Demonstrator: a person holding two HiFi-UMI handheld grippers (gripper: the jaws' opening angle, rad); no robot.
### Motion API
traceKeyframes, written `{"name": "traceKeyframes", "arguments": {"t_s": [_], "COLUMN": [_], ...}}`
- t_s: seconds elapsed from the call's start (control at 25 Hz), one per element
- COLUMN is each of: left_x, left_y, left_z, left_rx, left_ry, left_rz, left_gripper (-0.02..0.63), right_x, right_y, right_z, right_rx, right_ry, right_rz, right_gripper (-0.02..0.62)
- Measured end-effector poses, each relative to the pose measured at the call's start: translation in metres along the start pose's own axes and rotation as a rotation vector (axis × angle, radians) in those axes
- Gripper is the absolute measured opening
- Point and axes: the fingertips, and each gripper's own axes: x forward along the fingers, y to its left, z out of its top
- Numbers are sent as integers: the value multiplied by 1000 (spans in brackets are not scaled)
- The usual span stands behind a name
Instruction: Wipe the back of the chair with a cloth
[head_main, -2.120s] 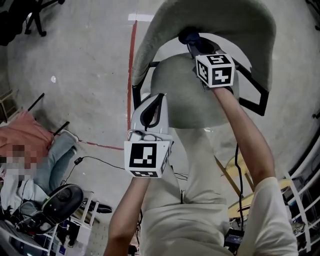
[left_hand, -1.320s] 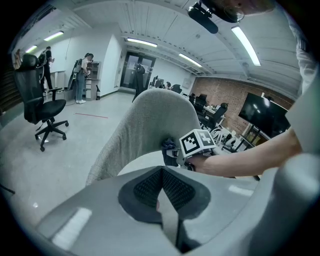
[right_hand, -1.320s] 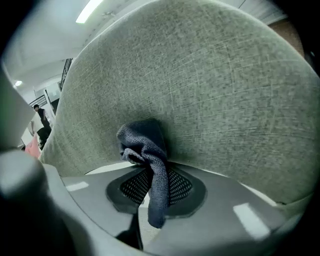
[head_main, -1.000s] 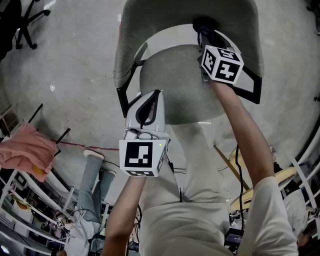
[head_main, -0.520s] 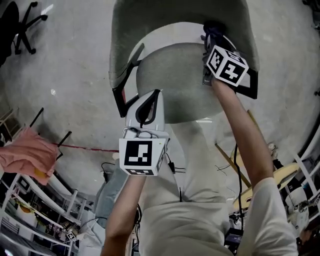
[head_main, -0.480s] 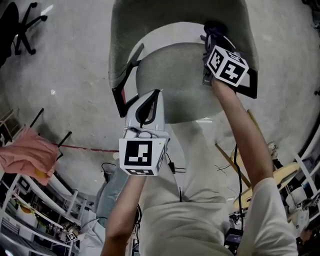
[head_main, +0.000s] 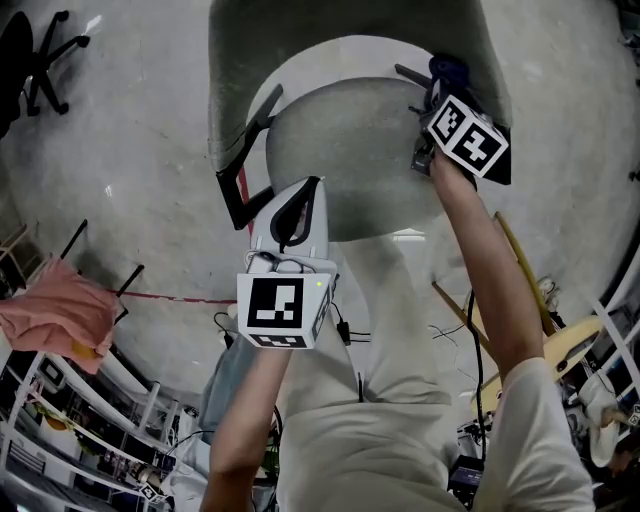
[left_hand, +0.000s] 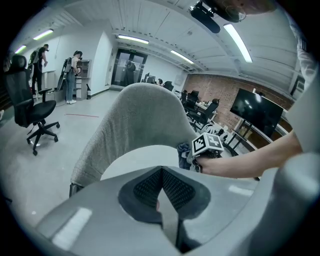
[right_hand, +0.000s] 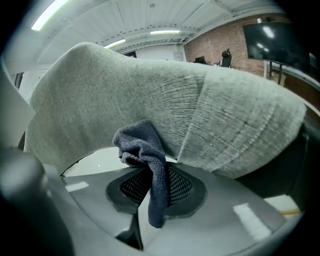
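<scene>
The chair has a grey fabric back (head_main: 240, 40) curving round its seat (head_main: 340, 150); the back fills the right gripper view (right_hand: 200, 105) and stands ahead in the left gripper view (left_hand: 135, 115). A dark blue cloth (right_hand: 146, 150) hangs from my right gripper (right_hand: 152, 175), which is shut on it and presses it against the back's inner face. From the head view the cloth (head_main: 447, 68) sits at the back's right end, just beyond my right gripper (head_main: 437, 88). My left gripper (head_main: 312, 188) hovers over the seat's near edge, shut and empty (left_hand: 162, 171).
A black office chair (head_main: 30, 50) stands at the far left on the concrete floor. A pink cloth (head_main: 50, 312) lies on a rack at lower left, near a red floor line (head_main: 180, 297). Cables and wooden parts (head_main: 520, 270) lie at right. People (left_hand: 75, 75) stand far off.
My right gripper has carried the cloth rightward along the chair back, from near its middle to its right end. The left gripper has stayed nearly still.
</scene>
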Motion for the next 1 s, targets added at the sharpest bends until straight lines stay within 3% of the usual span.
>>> {"name": "traceKeyframes", "arguments": {"t_s": [0.68, 1.0], "left_x": [-13, -25], "left_y": [-11, -16], "left_z": [0, 2], "left_rx": [13, 24], "left_ry": [-16, -19], "left_rz": [-17, -24], "left_gripper": [2, 2], "right_x": [-27, -50], "right_y": [-34, -52], "right_z": [-27, -49], "right_rx": [173, 222], "right_ry": [15, 79], "right_rz": [-124, -173], "right_gripper": [83, 83]}}
